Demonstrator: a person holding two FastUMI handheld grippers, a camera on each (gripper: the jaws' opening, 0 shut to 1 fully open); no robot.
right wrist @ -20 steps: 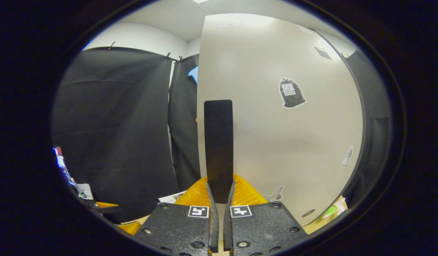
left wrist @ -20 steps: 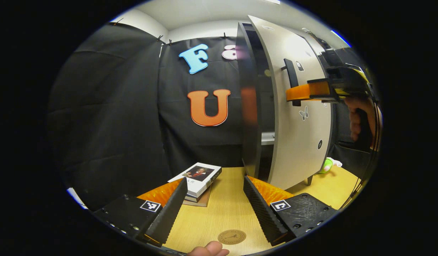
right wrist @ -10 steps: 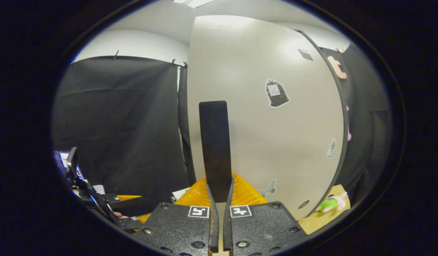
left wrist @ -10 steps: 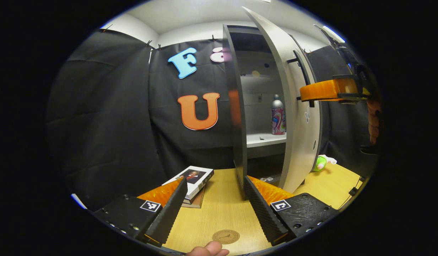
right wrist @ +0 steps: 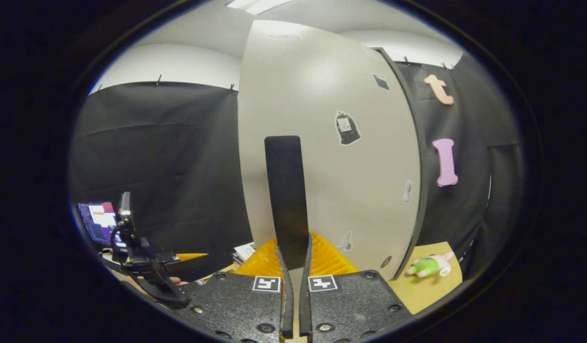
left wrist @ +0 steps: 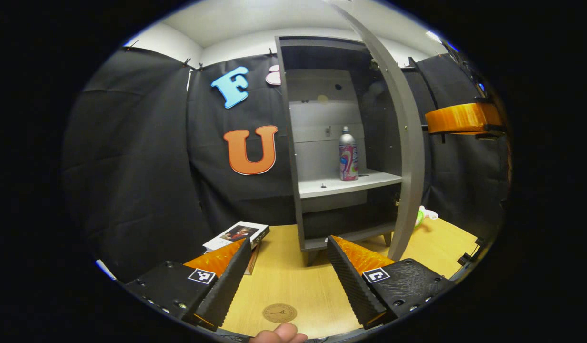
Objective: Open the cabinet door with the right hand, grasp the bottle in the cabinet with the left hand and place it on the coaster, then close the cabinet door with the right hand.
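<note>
Silver bottle with pink label (left wrist: 348, 155) now exposed ahead of the spread-fingered left gripper (left wrist: 288, 276) — right gripper (right wrist: 293, 267), clamped on the black door handle (right wrist: 286, 200), has swung the pale cabinet door (right wrist: 331, 143) wide.

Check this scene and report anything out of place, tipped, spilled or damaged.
Nothing is spilled or damaged. The bottle stands upright on the cabinet shelf and the coaster lies flat on the table. The one odd item is a small green and pink plush toy lying on its side on the table beyond the cabinet door.
</note>
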